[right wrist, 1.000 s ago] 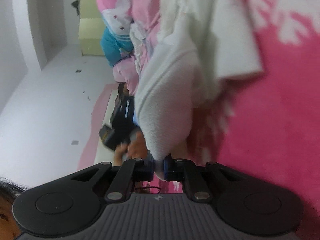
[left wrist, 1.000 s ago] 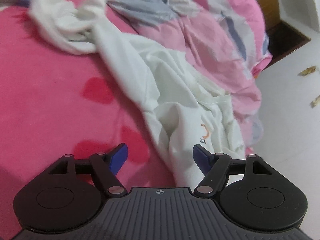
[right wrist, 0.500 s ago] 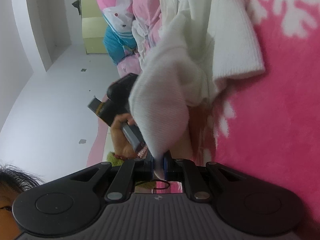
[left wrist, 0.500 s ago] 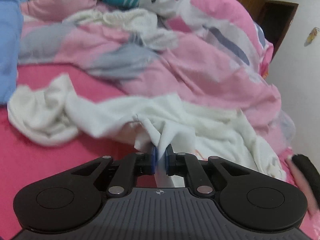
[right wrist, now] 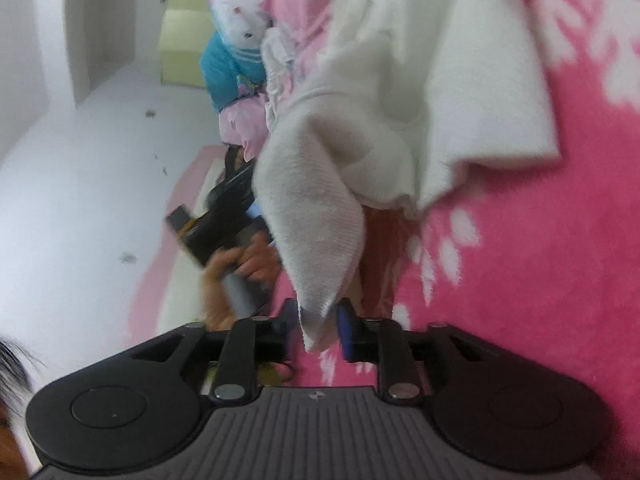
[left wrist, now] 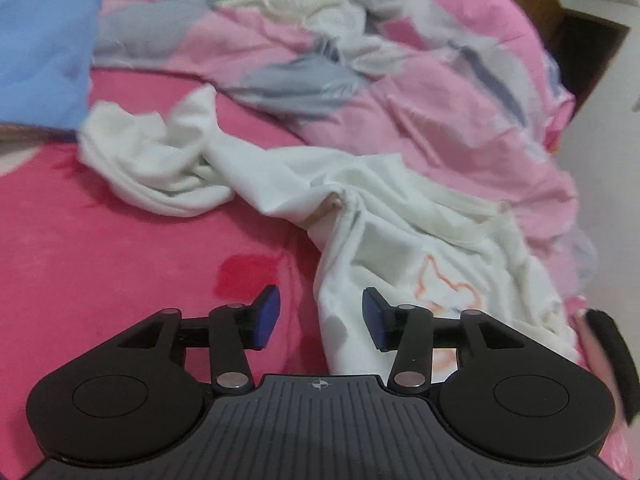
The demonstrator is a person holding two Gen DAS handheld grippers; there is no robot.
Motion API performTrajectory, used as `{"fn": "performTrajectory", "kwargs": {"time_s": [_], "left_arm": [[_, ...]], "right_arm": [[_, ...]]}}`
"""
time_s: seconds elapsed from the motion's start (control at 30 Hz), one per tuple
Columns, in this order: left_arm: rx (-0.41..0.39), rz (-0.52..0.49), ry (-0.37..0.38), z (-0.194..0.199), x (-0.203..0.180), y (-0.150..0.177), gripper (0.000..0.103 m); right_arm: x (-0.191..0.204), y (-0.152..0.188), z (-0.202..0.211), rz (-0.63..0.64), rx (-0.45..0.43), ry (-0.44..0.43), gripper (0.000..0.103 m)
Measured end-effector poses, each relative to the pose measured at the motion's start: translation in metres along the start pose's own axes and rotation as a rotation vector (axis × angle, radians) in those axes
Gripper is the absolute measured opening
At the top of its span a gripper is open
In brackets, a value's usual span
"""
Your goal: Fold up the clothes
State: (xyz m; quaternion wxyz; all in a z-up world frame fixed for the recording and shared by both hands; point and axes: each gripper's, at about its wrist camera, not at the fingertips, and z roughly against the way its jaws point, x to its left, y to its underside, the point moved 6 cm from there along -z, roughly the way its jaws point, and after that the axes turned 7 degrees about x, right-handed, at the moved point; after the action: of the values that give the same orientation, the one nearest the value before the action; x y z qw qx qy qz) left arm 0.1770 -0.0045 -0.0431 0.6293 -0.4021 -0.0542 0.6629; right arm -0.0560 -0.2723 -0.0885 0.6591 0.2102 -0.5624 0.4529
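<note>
Both grippers have just been opening: the left gripper (left wrist: pixel 320 316) is standing spread beside the white T-shirt (left wrist: pixel 400 240) sprawling mid-frame, while the right gripper (right wrist: pixel 318 326) is loosening around its sleeve tip (right wrist: pixel 316 320). Released crumpled, it risks bunching again.

L hand (right wrist: pixel 240 268) blurred, partly hidden

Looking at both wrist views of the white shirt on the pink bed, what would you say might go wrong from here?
1. Both grippers have just been opening. The right gripper has a cloth corner between its pads without being pressed, so the white shirt may slip out.
2. The left gripper stands open beside the hem, and the shirt lies crumpled and twisted, so a fold now would likely trap wrinkles.
</note>
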Motion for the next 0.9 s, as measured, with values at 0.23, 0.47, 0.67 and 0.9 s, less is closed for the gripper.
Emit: {"fn": "performTrajectory", "kwargs": {"time_s": [0.23, 0.47, 0.67, 0.9], "left_arm": [[0.12, -0.118, 0.129, 0.055, -0.01, 0.081, 0.045], [0.135, -0.355, 0.087, 0.061, -0.028, 0.13, 0.045], [-0.007, -0.513, 0.01, 0.071, -0.043, 0.118, 0.045], [0.075, -0.549, 0.109, 0.063, -0.052, 0.124, 0.045]], "right_arm": [[0.029, 0.014, -0.002, 0.232, -0.051, 0.151, 0.047], [0.019, -0.011, -0.01, 0.185, -0.1, 0.231, 0.031], [-0.016, -0.032, 0.019, -0.005, -0.228, 0.147, 0.01], [-0.029, -0.044, 0.023, -0.099, -0.256, 0.078, 0.01]]}}
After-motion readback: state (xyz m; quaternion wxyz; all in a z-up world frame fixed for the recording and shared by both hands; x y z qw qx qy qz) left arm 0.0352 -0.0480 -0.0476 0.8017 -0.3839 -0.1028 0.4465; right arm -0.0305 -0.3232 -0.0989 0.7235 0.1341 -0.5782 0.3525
